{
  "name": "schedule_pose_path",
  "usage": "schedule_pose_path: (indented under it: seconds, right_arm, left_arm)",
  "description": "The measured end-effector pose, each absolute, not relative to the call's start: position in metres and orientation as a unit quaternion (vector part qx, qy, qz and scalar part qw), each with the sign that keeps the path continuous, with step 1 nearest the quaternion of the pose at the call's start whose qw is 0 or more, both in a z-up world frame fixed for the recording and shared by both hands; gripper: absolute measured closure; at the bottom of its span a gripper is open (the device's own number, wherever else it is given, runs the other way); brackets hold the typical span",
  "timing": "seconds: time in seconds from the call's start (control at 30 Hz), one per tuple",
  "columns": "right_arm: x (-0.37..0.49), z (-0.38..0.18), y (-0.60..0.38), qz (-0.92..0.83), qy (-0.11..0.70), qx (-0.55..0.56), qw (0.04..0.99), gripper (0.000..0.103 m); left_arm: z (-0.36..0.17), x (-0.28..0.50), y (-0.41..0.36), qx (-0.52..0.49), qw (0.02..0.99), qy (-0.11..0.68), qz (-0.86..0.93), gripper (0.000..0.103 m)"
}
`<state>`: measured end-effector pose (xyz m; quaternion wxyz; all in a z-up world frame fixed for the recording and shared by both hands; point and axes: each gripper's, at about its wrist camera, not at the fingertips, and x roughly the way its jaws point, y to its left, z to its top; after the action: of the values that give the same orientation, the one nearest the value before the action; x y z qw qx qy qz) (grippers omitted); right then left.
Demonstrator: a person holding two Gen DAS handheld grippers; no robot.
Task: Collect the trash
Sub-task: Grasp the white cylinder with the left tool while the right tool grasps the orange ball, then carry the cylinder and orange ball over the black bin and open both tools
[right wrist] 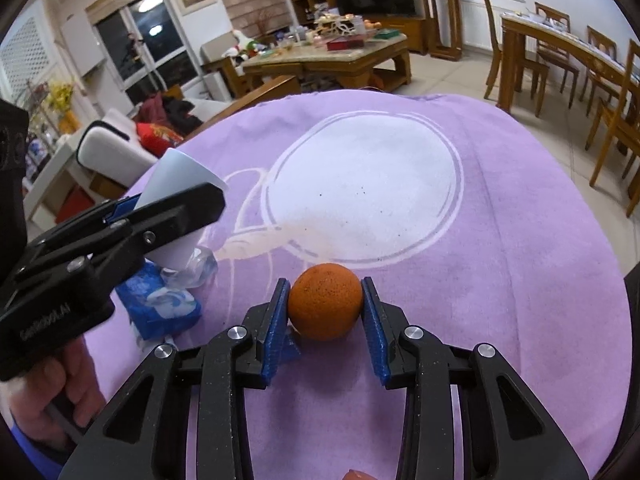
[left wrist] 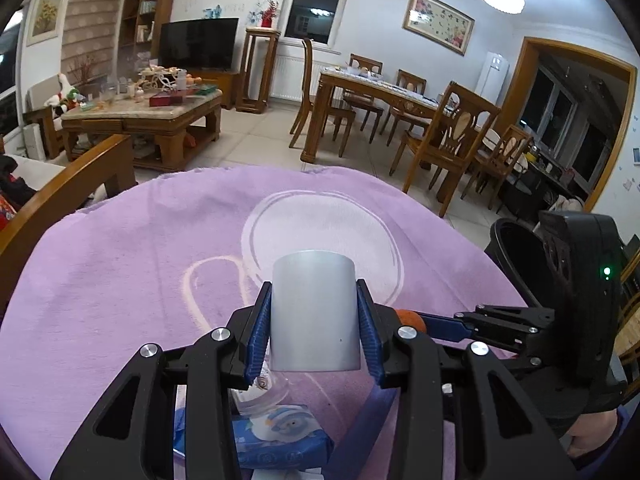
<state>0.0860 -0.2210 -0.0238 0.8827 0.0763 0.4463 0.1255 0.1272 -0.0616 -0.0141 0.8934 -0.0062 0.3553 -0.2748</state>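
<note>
A white paper cup (left wrist: 314, 312) is lifted over the purple cloth (left wrist: 120, 260), and my left gripper (left wrist: 314, 320) is shut on its sides. In the right wrist view the same cup (right wrist: 176, 172) tilts in the left gripper (right wrist: 172, 196) at the left edge. An orange (right wrist: 325, 307) rests on the cloth (right wrist: 480, 260), with my right gripper (right wrist: 325, 312) shut on it and both blue pads against its sides. From the left wrist view, the right gripper (left wrist: 418, 322) and a sliver of the orange (left wrist: 409, 317) show at the right.
A blue tissue packet (right wrist: 160, 304) and a clear plastic cup (right wrist: 200, 268) lie on the cloth under the left gripper. What looks like a black bin (left wrist: 514, 244) stands beyond the cloth's right edge. Wooden chairs, a dining table and a coffee table fill the room behind.
</note>
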Motion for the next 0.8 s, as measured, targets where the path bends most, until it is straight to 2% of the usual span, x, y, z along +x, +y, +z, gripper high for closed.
schedule_pose_path:
  seconds: [0.43,0.8]
  right_arm:
    - [0.010,0.054,-0.329,0.109,0.286,0.162,0.938,0.067]
    - [-0.061,0.068,-0.460,0.050,0.234,0.211,0.948,0.067]
  left_arm:
    - [0.026,0.087,-0.105,0.039,0.910,0.302,-0.280,0.063]
    - [0.040,0.051,-0.190,0.087,0.899,0.269,-0.336,0.063]
